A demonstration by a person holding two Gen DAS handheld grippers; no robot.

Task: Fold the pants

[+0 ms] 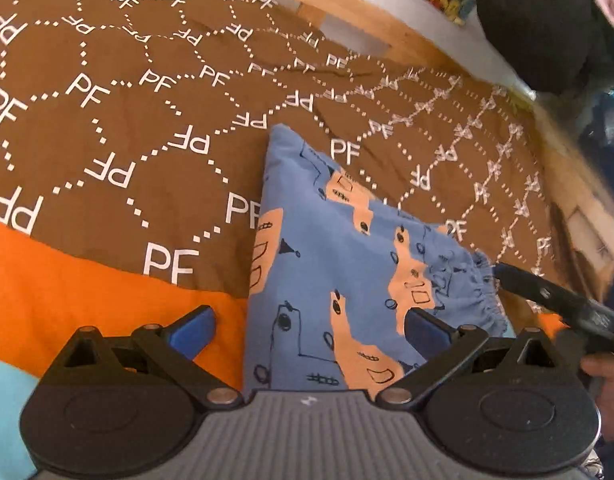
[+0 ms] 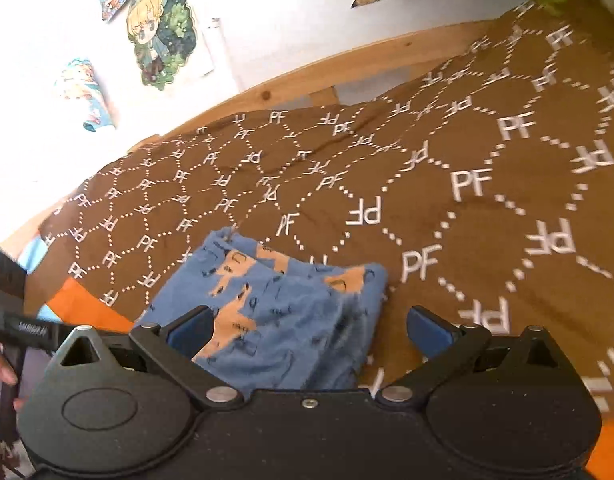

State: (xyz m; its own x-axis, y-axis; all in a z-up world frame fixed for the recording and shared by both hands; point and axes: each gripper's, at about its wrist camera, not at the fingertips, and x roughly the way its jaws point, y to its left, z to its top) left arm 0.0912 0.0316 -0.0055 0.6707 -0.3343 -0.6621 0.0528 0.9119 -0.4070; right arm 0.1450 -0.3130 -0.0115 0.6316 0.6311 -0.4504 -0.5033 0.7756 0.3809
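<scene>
Brown "PF" bedspread (image 1: pixel 147 120), wooden bed frame (image 2: pixel 291 84), wall stickers (image 2: pixel 161 32).

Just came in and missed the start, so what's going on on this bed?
A person is folding a pair of blue pants with peach animal prints, using a handheld gripper in each hand. The pants already lie in a compact folded bundle on the brown bedspread printed with "PF". Both the left gripper and the right gripper are open and hover at the near edge of the bundle, gripping nothing. The elastic waistband shows at one end.
</scene>
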